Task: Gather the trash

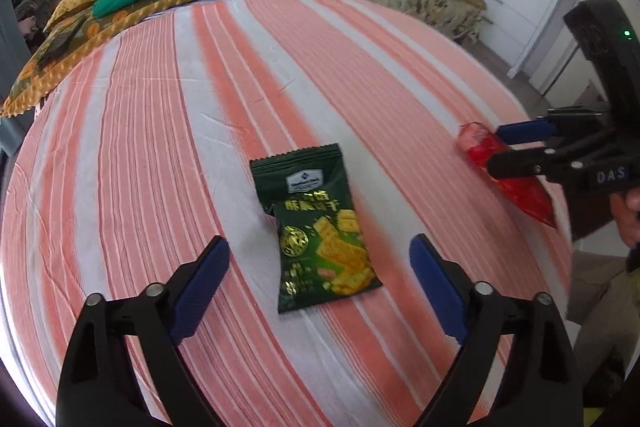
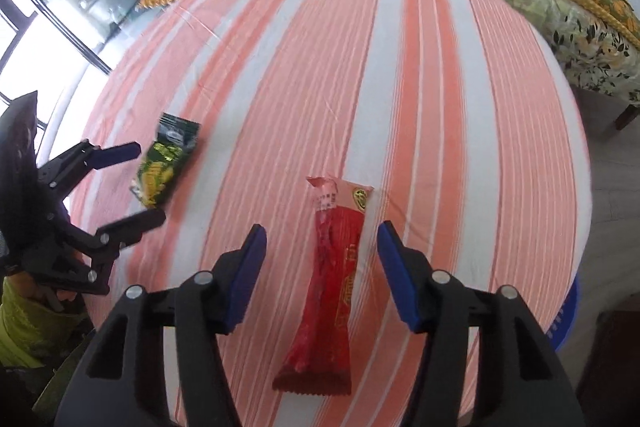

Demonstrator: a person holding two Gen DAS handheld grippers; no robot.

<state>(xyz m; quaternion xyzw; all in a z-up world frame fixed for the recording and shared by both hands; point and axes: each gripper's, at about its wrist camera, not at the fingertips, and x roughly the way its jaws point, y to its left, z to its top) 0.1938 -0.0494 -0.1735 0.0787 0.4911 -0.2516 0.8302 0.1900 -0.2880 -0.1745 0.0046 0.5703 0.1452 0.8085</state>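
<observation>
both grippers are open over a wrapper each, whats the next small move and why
Probably lower both and close. The left gripper is open with the green snack packet lying flat between its fingers, and the right gripper is open astride the red wrapper. Neither wrapper is gripped yet; both rest on the striped sheet, so closing should pinch each.

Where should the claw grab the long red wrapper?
Probably across the middle of the long red plastic wrapper, coming down from above. It lies flat on the striped bedsheet, lengthwise between the open right claw, so its narrow width fits the gap.
</observation>
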